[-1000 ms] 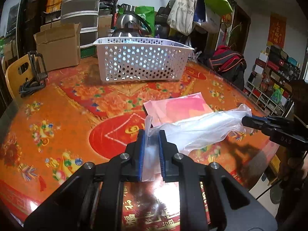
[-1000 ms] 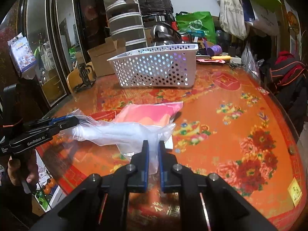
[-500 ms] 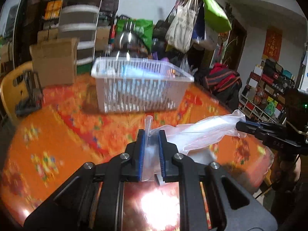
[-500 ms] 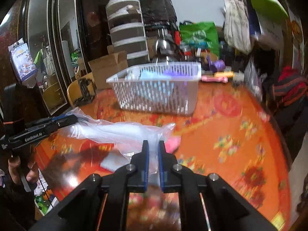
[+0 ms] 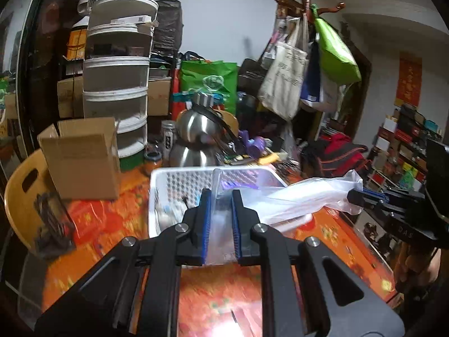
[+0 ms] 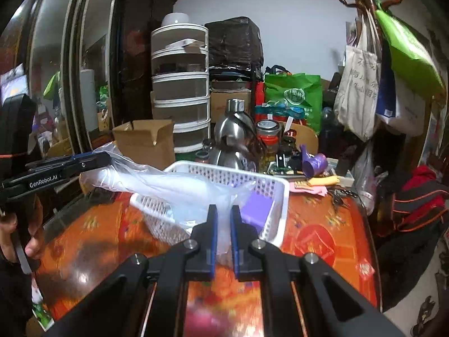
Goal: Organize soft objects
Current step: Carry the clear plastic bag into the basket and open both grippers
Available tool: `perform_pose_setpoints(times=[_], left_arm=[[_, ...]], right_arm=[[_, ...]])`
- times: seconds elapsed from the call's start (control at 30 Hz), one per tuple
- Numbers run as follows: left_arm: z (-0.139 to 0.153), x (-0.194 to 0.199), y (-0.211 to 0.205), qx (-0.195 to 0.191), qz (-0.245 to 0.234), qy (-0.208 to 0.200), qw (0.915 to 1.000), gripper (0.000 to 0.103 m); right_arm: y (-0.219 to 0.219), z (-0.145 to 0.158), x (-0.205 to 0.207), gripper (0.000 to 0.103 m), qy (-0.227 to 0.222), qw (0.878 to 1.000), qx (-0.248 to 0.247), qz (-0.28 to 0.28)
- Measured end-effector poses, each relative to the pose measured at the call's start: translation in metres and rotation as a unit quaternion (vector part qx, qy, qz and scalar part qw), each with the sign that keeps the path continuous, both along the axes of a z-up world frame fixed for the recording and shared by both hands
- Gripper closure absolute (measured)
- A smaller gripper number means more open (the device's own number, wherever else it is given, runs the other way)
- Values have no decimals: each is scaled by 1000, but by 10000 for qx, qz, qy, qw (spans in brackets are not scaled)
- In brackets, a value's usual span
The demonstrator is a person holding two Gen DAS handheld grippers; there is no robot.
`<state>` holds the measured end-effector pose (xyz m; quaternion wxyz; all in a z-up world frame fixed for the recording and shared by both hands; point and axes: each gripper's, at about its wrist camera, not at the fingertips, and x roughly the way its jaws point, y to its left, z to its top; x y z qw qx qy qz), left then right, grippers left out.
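Bag, pinched by left gripper and right gripper, hung over the basket, unreleased.

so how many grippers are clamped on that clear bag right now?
2. The left gripper is shut on one end of the clear plastic bag, the right gripper on the other end, stretched above the white basket.

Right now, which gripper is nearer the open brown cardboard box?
Left. The left gripper is right of the brown cardboard box; the right gripper holds the clear plastic bag at its far end, farther right.
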<state>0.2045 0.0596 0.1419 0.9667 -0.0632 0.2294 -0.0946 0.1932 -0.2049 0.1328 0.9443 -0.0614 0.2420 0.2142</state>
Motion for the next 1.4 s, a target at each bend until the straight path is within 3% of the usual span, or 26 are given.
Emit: perform_pose_setpoints(times=[0.23,0.33,0.43,0.6,0.97,1.07,1.1,1.13,1.17,1.2,1.23,1.4], left_arm=[[6,85,2,121,237,349,9990,91],[-12,120,-2,183,254,612,9976,91],[-36,144,-6,202,307,831,9959,91],[-64,168,-6,205,386,988,9941,91],[-97,184,-8,272,442,1204,9914,90],[-98,183,-9,313,518,1235,9905,79],[-97,180,-8,293,568,1223,9904,73],[-96,178,-5,274,652,1196,9903,55],[-94,176,-4,268,702,1155,9905,35],[-92,172,-2,266,775,1057,9910,28],[-89,168,0,260,801,970,9917,21],[-83,148,2,125,730,944,9928,18]], right_arm=[[12,8,92,96,237,9996,-5,-181],[18,-11,126,96,453,9982,-257,-309],[16,-35,152,96,796,9960,-182,-351],[15,-59,165,96,895,9954,-185,-284],[15,-84,186,94,1122,9928,-286,-304],[15,-88,186,78,1128,9914,-421,-505],[14,-87,184,66,1079,9913,-450,-604],[13,-86,182,55,1042,9916,-424,-636],[10,-83,180,32,1004,9921,-362,-665],[8,-79,177,27,955,9924,-316,-715],[5,-76,173,27,866,9930,-288,-756],[-9,-65,156,26,861,9938,126,-699]])
